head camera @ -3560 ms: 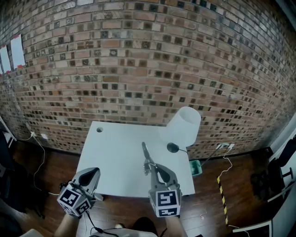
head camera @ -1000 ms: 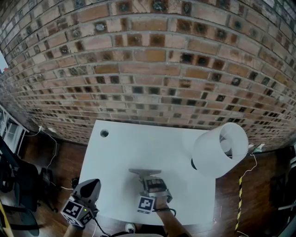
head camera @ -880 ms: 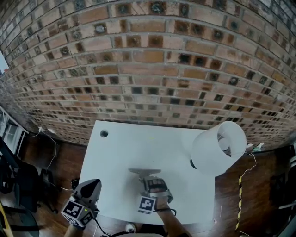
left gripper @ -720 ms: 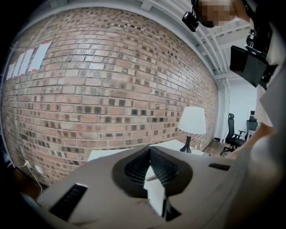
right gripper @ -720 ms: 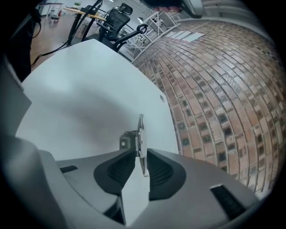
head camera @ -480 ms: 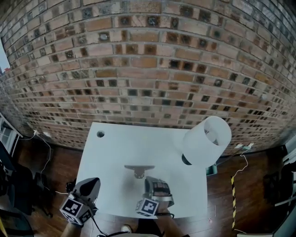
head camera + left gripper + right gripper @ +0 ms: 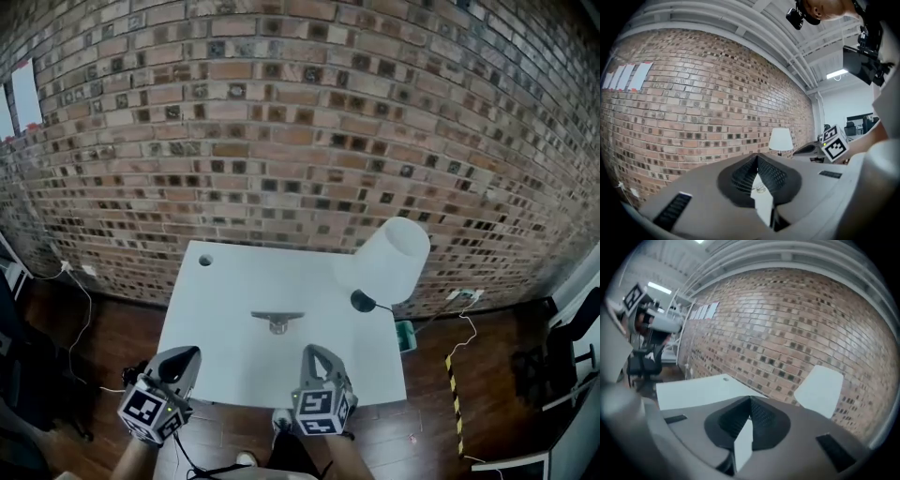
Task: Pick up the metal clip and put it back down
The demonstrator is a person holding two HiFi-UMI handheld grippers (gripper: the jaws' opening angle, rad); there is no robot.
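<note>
Metal clip lies midway across the tabletop, clear of the right gripper, jaws just clenched on nothing, and the left gripper, likewise closed and empty; the likeliest mishap is a careless forward sweep nudging the clip.

Left hand-held gripper: roughly level, jaws together, empty. Right hand-held gripper: tipped slightly down, jaws just closed, nothing between them. The two sit side by side, apart.
</note>
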